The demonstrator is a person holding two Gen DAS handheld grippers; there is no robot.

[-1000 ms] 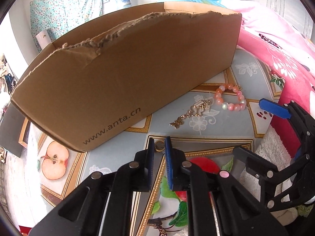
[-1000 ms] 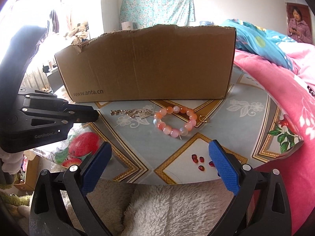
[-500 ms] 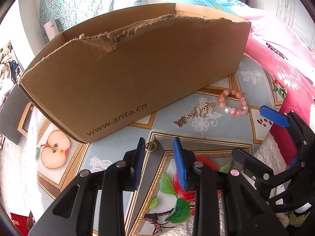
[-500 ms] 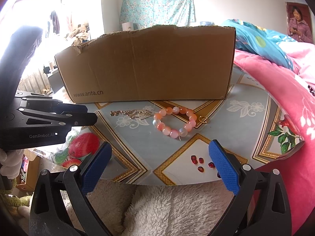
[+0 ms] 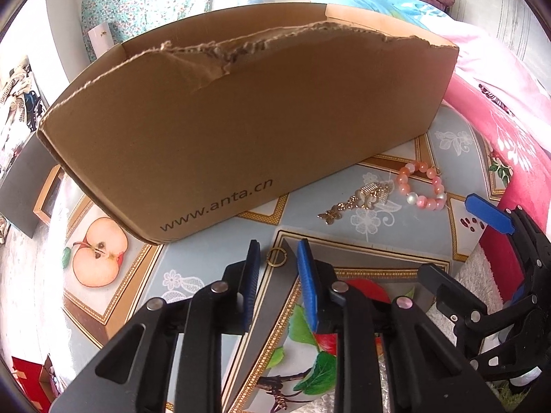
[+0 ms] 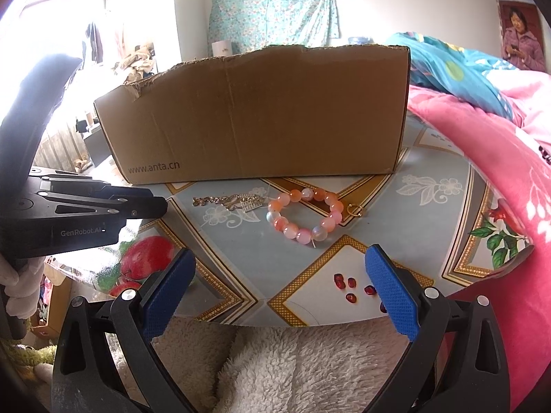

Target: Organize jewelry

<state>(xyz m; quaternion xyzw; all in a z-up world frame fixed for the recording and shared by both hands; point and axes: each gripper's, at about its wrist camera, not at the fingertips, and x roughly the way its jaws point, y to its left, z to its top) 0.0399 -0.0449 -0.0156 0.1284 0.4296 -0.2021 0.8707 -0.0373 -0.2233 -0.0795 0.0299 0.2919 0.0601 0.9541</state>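
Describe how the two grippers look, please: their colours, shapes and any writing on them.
Both are black linkage frames with silver rivets and flat blue textured pads. The left gripper carries white "GenRobot.AI" lettering on its side, read in the right wrist view. The right gripper has the same build; one blue pad is finely ridged. No cables show.

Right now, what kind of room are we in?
Probably a bedroom in a home. Pink bedding is heaped beside the table, a framed portrait hangs on the wall, and a floral cloth hangs behind the cardboard box.
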